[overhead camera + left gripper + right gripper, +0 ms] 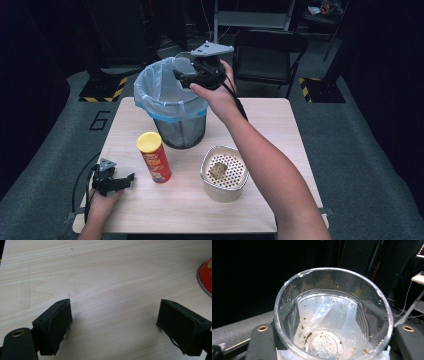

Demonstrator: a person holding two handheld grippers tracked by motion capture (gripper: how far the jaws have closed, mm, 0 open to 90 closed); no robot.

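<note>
The right claw grips a clear plastic cup with crumbs inside, over the blue-lined mesh bin, likely for discarding. The left claw rests agape on the wooden desk.

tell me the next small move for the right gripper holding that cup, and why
Probably open the right gripper and drop the clear plastic cup into the lined bin. The cup holds only crumbs and already hangs over the bin's mouth.
</note>
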